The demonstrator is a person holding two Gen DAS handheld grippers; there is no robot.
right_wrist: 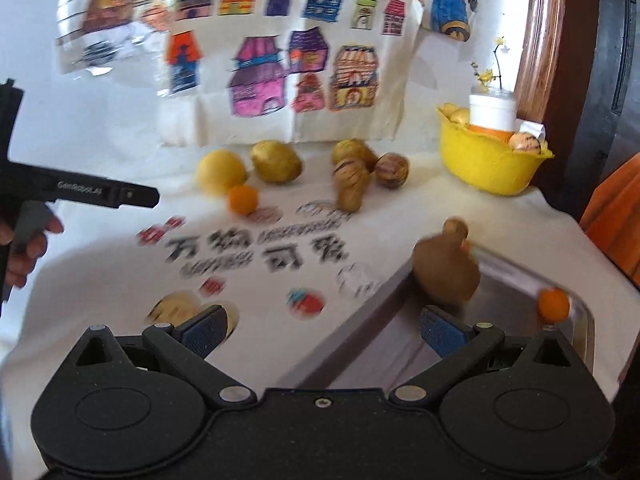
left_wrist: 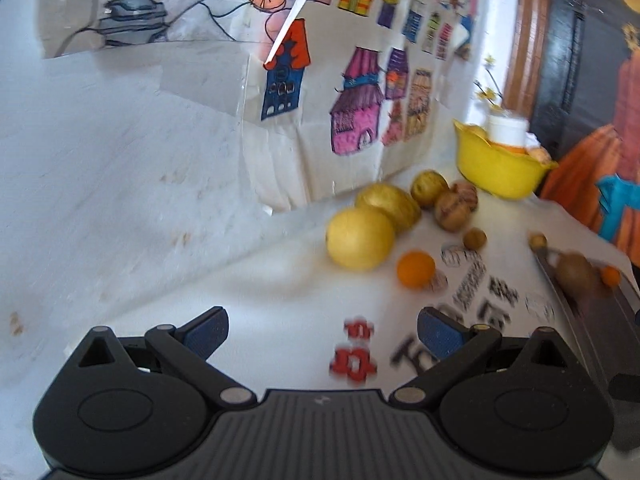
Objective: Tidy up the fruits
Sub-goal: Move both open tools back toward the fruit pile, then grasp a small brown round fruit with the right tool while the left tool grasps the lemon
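The right gripper point(right_wrist: 322, 330) has its blue-padded fingers spread wide apart and empty, poised above the near left corner of a metal tray point(right_wrist: 504, 276). Just beyond the right fingertip, at about one o'clock, a brown fruit point(right_wrist: 446, 266) sits at the tray's left rim, blurred, so its exact pose cannot be told. A small orange point(right_wrist: 554, 304) lies in the tray at about two o'clock.

The left gripper point(left_wrist: 322, 330) also has its fingers wide apart, holding nothing, above a white cloth point(left_wrist: 280, 280) printed with characters. From its fingers, the loose fruit lies ahead and to the right, at roughly one o'clock: a small orange fruit point(left_wrist: 416, 269) nearest, a round yellow fruit point(left_wrist: 359, 238) just behind and left of it, then a yellow-green oval fruit point(left_wrist: 390, 202) touching the yellow one, with its long axis running left to right. Striped brownish fruits point(left_wrist: 454, 206) cluster further right. A yellow bowl point(left_wrist: 496, 168), already holding items, stands at the far right by the wall.

Judging by position, the left gripper is nearer the orange and yellow fruits, while the right gripper is nearer the tray. A pick by the left would call for reaching forward and slightly right.
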